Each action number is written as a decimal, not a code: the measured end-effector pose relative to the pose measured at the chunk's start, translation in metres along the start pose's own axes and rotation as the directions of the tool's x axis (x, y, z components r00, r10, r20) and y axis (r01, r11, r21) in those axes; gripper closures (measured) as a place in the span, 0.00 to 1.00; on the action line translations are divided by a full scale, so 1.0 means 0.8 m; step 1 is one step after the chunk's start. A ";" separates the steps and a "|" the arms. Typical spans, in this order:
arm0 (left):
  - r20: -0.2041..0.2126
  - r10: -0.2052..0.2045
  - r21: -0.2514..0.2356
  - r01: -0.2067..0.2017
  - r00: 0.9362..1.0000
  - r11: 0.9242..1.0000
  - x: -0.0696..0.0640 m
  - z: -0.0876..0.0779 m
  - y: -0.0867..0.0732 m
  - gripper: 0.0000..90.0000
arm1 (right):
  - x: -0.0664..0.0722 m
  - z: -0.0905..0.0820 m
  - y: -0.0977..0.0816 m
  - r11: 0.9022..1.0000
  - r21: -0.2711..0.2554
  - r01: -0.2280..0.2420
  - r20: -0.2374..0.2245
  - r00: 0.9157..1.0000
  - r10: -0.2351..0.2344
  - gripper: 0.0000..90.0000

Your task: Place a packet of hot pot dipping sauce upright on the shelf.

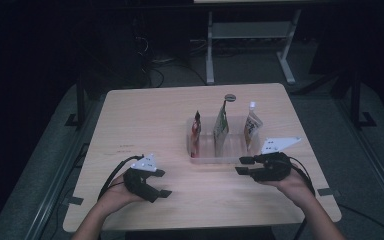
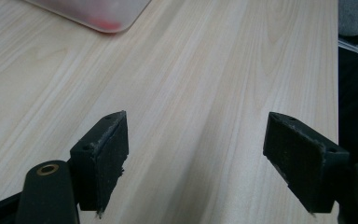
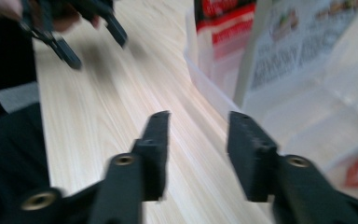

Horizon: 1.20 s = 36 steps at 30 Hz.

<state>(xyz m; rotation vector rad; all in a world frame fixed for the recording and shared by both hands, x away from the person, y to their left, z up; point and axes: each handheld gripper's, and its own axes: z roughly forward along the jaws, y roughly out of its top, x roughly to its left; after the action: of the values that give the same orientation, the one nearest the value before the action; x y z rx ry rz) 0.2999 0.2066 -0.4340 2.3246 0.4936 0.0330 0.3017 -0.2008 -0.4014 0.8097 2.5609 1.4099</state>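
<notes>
A clear plastic bin stands right of the table's middle with three pouches upright in it: a red one, a green and white one and a brown one with a white cap. My left gripper rests low over the wood at the front left, jaws wide and empty. My right gripper hovers just in front of the bin's right end and points left. Its jaws stand apart with nothing between them. The right gripper view is blurred and has the bin wall and the red pouch close by.
The light wooden table has bare wood left of the bin. A small dark round object lies behind the bin near the far edge. The bin's corner lies ahead of the left jaws. Dark floor, cables and a desk frame lie beyond.
</notes>
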 end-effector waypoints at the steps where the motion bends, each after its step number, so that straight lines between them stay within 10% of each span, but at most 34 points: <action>1: -0.002 -0.002 0.000 0.002 1.000 1.000 0.000 0.001 0.000 0.24 | 0.000 0.000 -0.005 1.000 0.011 0.004 0.021 1.000 -0.004 0.52; 12: -0.002 -0.001 0.019 0.001 1.000 1.000 0.000 0.004 -0.005 0.24 | -0.017 0.002 -0.022 0.998 0.056 0.000 0.062 0.998 -0.003 0.33; 36: -0.001 0.054 0.128 -0.053 0.999 0.990 -0.005 0.020 -0.013 0.22 | -0.023 0.018 -0.034 0.989 0.140 0.049 0.055 0.997 -0.057 0.30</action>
<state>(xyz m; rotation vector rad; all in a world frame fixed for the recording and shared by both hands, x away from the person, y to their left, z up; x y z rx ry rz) 0.2955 0.2014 -0.4519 2.4641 0.4469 0.0325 0.3117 -0.2104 -0.4344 0.7828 2.6377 1.1856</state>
